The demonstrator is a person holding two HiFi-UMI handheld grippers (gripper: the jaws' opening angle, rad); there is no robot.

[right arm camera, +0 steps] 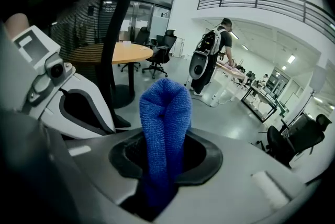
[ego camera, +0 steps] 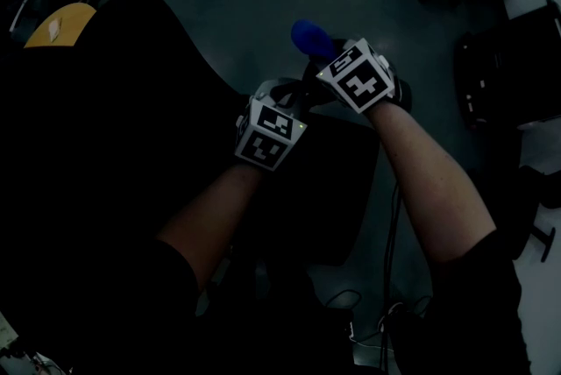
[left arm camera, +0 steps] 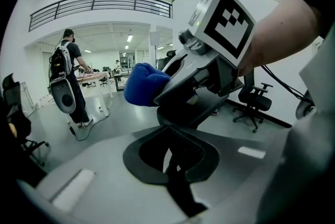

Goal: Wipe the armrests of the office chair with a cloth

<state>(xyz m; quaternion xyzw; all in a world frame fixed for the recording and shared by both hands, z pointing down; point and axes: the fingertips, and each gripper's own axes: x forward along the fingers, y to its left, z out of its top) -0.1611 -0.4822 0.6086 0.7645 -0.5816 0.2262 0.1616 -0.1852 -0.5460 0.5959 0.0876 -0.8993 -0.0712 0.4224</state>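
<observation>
Step in hand: approach, with wiping not yet begun. The right gripper (ego camera: 317, 58) clamps the folded blue cloth (right arm camera: 165, 123) at upper centre of the head view, and the left gripper (ego camera: 287, 95) is closed and empty just beside it. The next move likely calls for lowering the cloth onto an armrest of the chair (ego camera: 123, 119), which is too dark to locate.

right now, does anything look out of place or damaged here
Nothing stands out. The blue cloth is folded and clamped in the right gripper, the left gripper is shut and empty beside it, and no spill or damage shows on the office chair.
</observation>
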